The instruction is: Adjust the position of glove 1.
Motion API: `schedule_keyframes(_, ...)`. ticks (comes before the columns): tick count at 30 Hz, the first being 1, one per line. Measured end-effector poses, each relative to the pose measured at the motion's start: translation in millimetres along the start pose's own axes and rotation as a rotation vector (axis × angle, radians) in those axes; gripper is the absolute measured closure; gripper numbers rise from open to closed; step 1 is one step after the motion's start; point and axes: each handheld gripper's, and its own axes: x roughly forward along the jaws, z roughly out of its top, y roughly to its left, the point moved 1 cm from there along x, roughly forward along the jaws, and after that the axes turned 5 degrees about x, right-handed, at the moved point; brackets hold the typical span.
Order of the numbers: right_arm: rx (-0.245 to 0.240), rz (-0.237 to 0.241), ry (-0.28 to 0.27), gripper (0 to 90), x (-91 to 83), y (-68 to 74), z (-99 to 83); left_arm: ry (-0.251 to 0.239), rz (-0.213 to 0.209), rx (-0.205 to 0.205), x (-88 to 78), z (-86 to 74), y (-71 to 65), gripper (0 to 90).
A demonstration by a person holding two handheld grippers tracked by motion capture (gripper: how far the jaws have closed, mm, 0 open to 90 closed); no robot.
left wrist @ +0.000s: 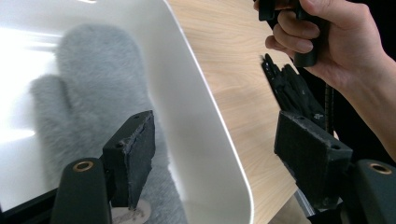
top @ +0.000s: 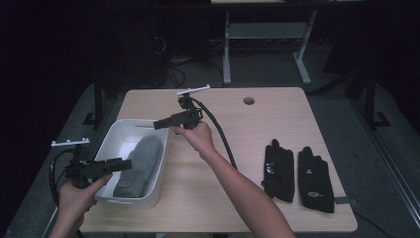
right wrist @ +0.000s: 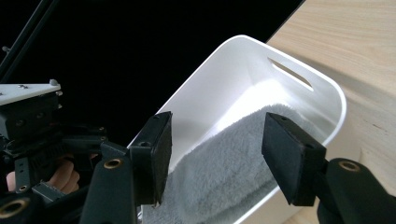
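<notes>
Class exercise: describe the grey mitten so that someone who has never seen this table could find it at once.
Start at the wooden table, then its left edge, where a white tub sits. The mitten lies inside it, fluffy and pale grey, unlike the two flat black gloves lying on the right.

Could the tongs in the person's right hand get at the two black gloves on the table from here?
Probably yes: the black gloves lie in the open on the table, and the right tongs are open and empty, though pointing toward the white bin.

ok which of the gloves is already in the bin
The grey fuzzy mitten, lying inside the white bin. The two black gloves lie flat on the table.
</notes>
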Motion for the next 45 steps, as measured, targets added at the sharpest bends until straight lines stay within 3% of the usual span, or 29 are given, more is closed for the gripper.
schedule_keyframes(11,-0.007,0.012,-0.022,41.5,-23.1,-1.4,-2.6,0.010,-0.010,0.024,14.1,5.9,-14.3,28.4)
schedule_keyframes(45,0.019,-0.048,-0.117,40.6,-120.8,-21.3,-24.3,0.081,-0.088,0.118,74.5,22.3,-66.7,28.0)
